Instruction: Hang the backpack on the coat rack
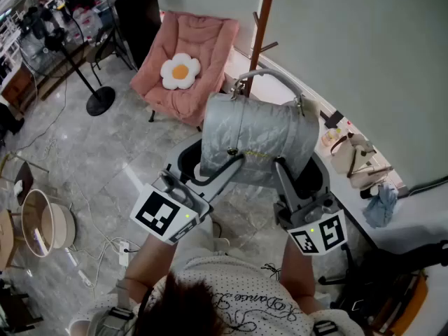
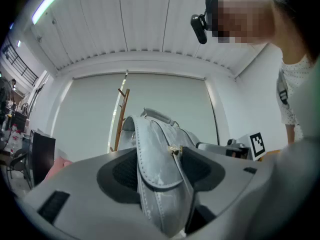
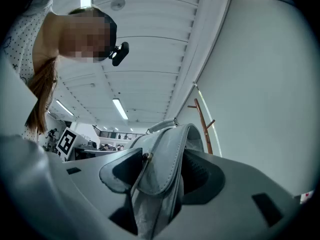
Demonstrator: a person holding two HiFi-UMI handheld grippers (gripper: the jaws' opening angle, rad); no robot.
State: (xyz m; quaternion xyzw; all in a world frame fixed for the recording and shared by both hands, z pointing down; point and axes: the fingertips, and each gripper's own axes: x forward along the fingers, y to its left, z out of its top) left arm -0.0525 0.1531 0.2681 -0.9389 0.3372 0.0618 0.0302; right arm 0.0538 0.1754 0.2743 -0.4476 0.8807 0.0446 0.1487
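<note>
Backpack clamped in left gripper, right gripper; coat rack top cropped.

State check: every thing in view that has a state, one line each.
backpack: held up off the floor, upright, not on the rack
top handle: free, on no peg
left gripper: shut on one side of the backpack
right gripper: shut on the other side of the backpack
coat rack: upright by the wall, visible pegs bare
pink chair: nobody in it
flower cushion: lying on the chair
</note>
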